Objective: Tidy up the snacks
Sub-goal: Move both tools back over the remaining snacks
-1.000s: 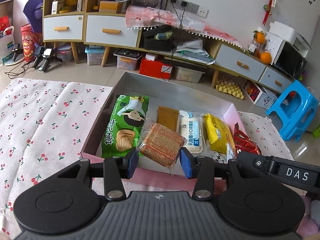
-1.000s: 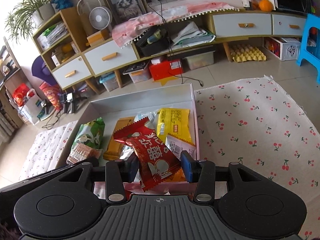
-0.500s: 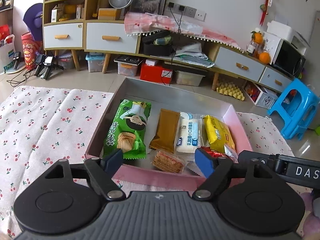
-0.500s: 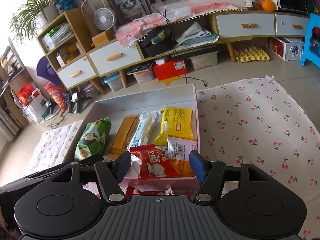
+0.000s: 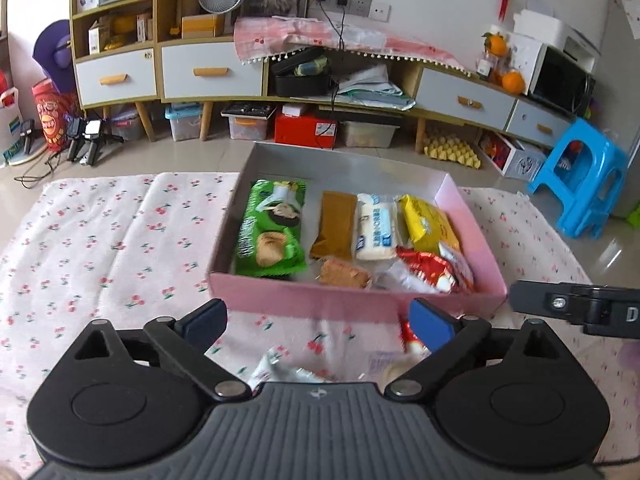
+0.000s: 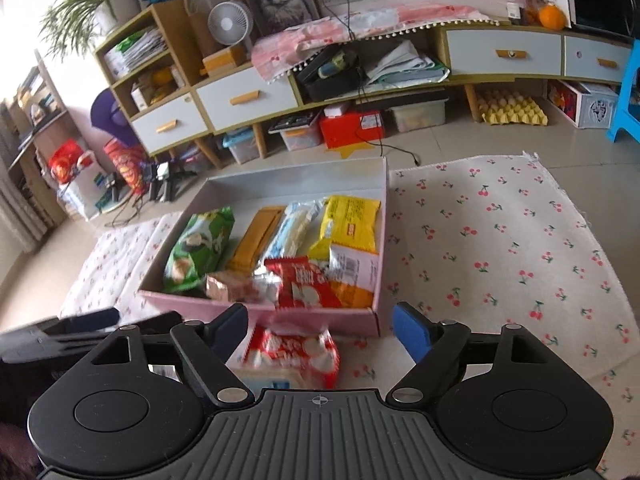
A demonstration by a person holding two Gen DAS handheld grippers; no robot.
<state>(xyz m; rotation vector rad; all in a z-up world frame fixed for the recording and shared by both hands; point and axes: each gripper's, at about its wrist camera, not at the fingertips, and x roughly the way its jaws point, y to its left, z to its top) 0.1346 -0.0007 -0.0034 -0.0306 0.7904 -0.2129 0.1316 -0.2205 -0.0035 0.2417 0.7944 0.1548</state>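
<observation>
A pink box (image 5: 352,300) on the cherry-print cloth holds a green chip bag (image 5: 272,228), a brown bar (image 5: 334,224), a white-blue pack (image 5: 374,228), a yellow pack (image 5: 428,224), a cracker pack (image 5: 344,274) and a red pack (image 5: 430,272). The box shows in the right wrist view (image 6: 320,316) too, with the red pack (image 6: 302,282). My left gripper (image 5: 318,320) is open and empty, in front of the box. My right gripper (image 6: 320,326) is open and empty above a red-white snack pack (image 6: 294,354) on the cloth.
A white wrapper (image 5: 280,370) and another pack lie on the cloth under my left gripper. The right gripper's body (image 5: 580,308) sits at the right of the left wrist view. Cabinets, storage bins and a blue stool (image 5: 576,176) stand beyond the cloth.
Both grippers let go of their packs, the cracker pack and the red pack, into the box, opened wide, and pulled back toward me from the box.
</observation>
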